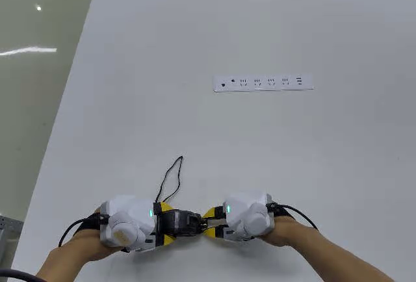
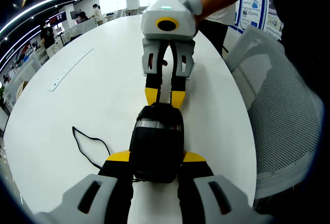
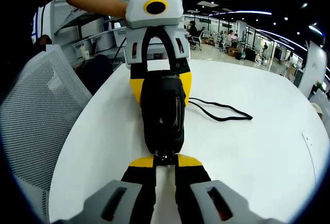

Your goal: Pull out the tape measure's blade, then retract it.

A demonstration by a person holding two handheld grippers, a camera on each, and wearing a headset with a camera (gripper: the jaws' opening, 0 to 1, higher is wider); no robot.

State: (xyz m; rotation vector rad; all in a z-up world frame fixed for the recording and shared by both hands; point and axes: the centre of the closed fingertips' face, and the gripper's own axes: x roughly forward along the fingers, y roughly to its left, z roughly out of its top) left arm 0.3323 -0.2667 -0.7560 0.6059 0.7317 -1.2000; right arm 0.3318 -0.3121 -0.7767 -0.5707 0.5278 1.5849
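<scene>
A: Nearest first. L gripper (image 2: 156, 157): jaws clenched on the black tape measure (image 2: 156, 144), one of the yellow pads (image 2: 119, 156) on each side of the case. Reason, prob.: it anchors the case so it can't slide once the blade gets tugged.

B: R gripper (image 3: 166, 163)?

A: Faces the L gripper head-on. Jaws drawn nearly together at the case mouth, pinched on what looks like the end hook (image 3: 165, 157). Hook is small, so not 100% sure. No blade length shows btwn the two, so the pull-out reads as not yet begun.

B: Where's the tape measure sit?

A: Btwn the two grippers, low over the white table (image 1: 195, 48), at the edge closest to the person. Resting on the top or just off it, can't tell.

B: Beyond that?

A: Black wrist cord (image 1: 172, 177) trails from the case away from the person in a slack loop, off to the side of the pull line. Farther out is a white power strip (image 1: 263, 82), well apart, no obstacle.

B: Next move needs?

A: R draws straight away from L along the tabletop while L holds firm. Risk: hook slips from the pinch.
</scene>
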